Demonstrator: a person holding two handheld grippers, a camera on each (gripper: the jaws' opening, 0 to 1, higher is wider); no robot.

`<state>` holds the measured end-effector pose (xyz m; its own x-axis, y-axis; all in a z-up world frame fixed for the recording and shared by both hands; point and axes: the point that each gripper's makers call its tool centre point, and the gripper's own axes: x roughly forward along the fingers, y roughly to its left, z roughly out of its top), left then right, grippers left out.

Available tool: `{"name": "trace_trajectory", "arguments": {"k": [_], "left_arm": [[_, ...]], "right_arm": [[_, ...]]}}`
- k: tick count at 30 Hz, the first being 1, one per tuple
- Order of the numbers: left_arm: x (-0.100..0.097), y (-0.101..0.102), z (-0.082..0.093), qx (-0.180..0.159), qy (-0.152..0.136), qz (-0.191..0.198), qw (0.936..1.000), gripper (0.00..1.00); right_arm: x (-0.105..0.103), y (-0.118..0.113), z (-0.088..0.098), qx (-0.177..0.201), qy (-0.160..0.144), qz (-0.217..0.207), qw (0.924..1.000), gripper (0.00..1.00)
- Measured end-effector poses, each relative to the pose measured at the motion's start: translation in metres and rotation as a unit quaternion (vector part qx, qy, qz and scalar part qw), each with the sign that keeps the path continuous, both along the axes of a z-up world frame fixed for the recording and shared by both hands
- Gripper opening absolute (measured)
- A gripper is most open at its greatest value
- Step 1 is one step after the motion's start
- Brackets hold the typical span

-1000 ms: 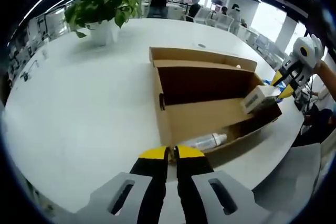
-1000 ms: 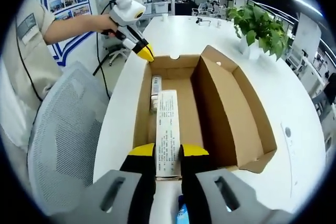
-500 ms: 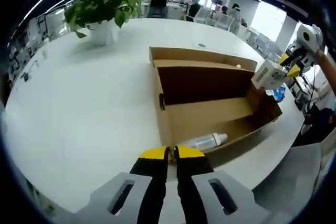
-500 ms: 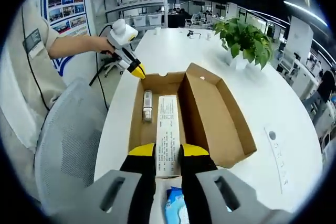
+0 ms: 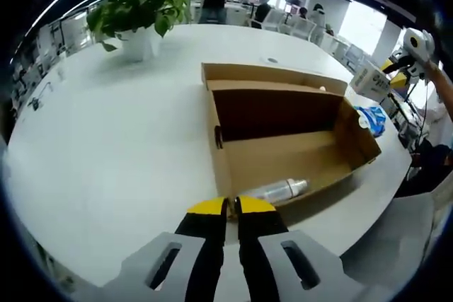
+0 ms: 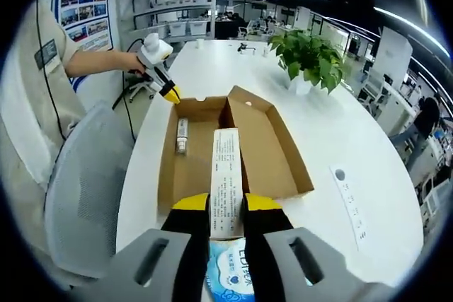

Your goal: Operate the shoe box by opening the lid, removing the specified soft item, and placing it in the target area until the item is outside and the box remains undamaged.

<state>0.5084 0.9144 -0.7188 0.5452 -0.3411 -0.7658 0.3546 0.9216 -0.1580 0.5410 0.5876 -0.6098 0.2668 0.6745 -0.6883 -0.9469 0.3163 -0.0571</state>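
The open brown shoe box [image 5: 283, 148] [image 6: 191, 167] lies on the white table, its lid folded back. A clear bottle [image 5: 279, 190] [image 6: 182, 136] lies inside. My right gripper [image 6: 226, 204] [image 5: 409, 53] is shut on a long white printed carton [image 6: 226, 185] [image 5: 371, 79], held in the air above and just outside the box's near end. A blue soft packet [image 6: 230, 277] [image 5: 369, 119] lies on the table beyond that end, under the right gripper. My left gripper [image 5: 226, 207] [image 6: 168, 92] is shut on nothing and hovers at the box's opposite end.
A potted plant [image 5: 138, 10] [image 6: 308, 54] stands on the table beyond the box. A grey mesh chair [image 6: 85, 196] sits at the table's edge beside the person's sleeve [image 6: 35, 68]. A small round disc [image 6: 340, 175] lies on the table [image 5: 106, 146].
My right gripper has lifted the white carton up out of the box and drawn it back past the box's end, uncovering the blue packet on the table. The left gripper has stayed put.
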Motion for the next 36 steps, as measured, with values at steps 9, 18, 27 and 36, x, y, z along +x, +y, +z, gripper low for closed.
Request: {"name": "trace_trajectory", "arguments": {"k": [9,18,27,36], "left_arm": [[0.000,0.000,0.001,0.002,0.001,-0.001,1.0000,0.02],[0.000,0.000,0.001,0.002,0.003,-0.001,1.0000,0.02],[0.000,0.000,0.001,-0.001,0.004,0.001,1.0000,0.02],[0.001,0.000,0.001,0.001,0.005,0.002,1.0000,0.02]], "right_arm": [[0.002,-0.023,0.006,-0.013,-0.008,-0.009,0.9998,0.14],[0.008,-0.050,0.006,-0.034,-0.014,-0.016,0.9992,0.14],[0.018,-0.078,0.003,-0.052,-0.021,-0.028,0.9981,0.14],[0.024,-0.106,-0.012,-0.084,-0.018,-0.027,0.9959,0.14]]}}
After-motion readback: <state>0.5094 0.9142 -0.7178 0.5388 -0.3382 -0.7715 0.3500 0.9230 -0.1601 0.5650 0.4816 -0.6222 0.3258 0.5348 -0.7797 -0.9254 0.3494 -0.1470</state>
